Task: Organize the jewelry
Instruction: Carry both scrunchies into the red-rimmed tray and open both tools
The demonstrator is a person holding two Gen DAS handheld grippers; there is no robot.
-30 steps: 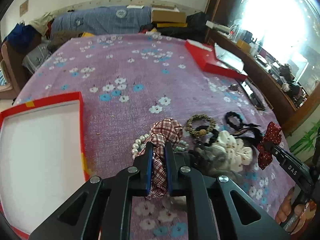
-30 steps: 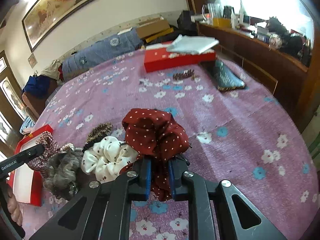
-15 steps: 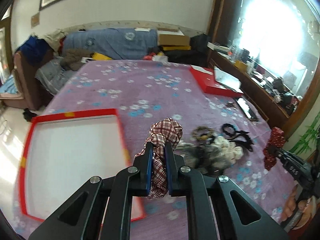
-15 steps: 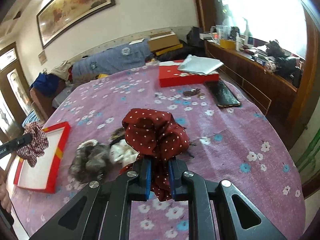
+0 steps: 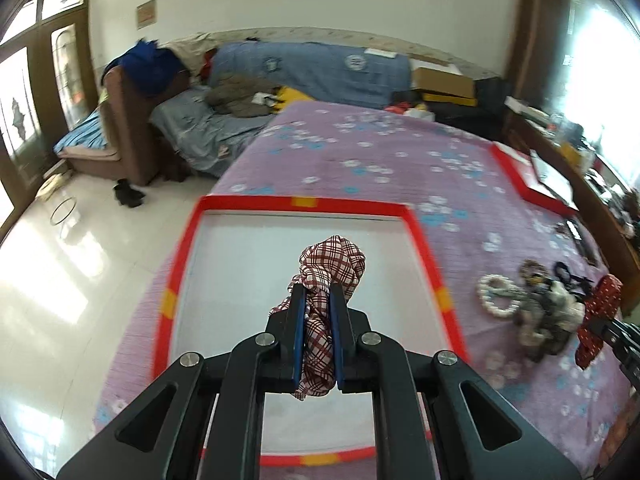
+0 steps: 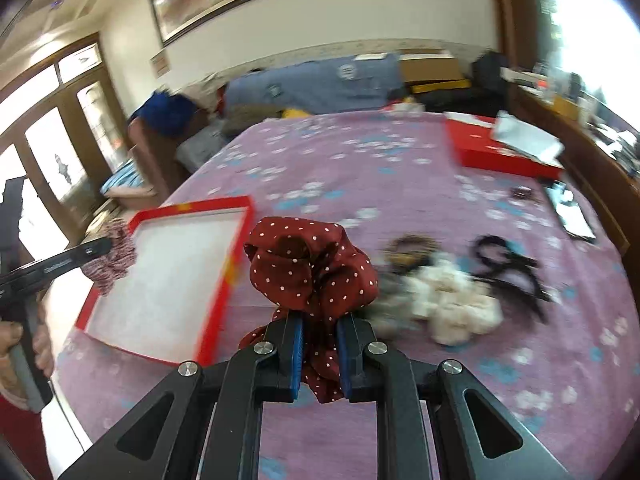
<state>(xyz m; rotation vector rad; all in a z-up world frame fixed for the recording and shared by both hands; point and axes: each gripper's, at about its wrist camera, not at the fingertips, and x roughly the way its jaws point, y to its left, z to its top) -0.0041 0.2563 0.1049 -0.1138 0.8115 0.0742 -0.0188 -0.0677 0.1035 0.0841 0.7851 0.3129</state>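
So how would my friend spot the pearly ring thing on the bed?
Start at the shallow red-rimmed white tray on the purple flowered bedspread. Right of it lies a heap of hair ties; the white pearl bracelet is at its near edge, the only beaded loop there.

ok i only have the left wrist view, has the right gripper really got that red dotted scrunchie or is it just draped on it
observer: It has it. The right wrist view shows the right gripper shut on the dotted scrunchie, with the blue pads pressing the fabric.
operator: my own gripper blocks part of the tray, anything in it
observer: No. In the right wrist view the tray shows its whole white lining bare.
operator: is my plaid one down in it yet
observer: Not yet. From the side, the plaid scrunchie hangs from the left gripper by the tray's left rim and looks clear of the lining.
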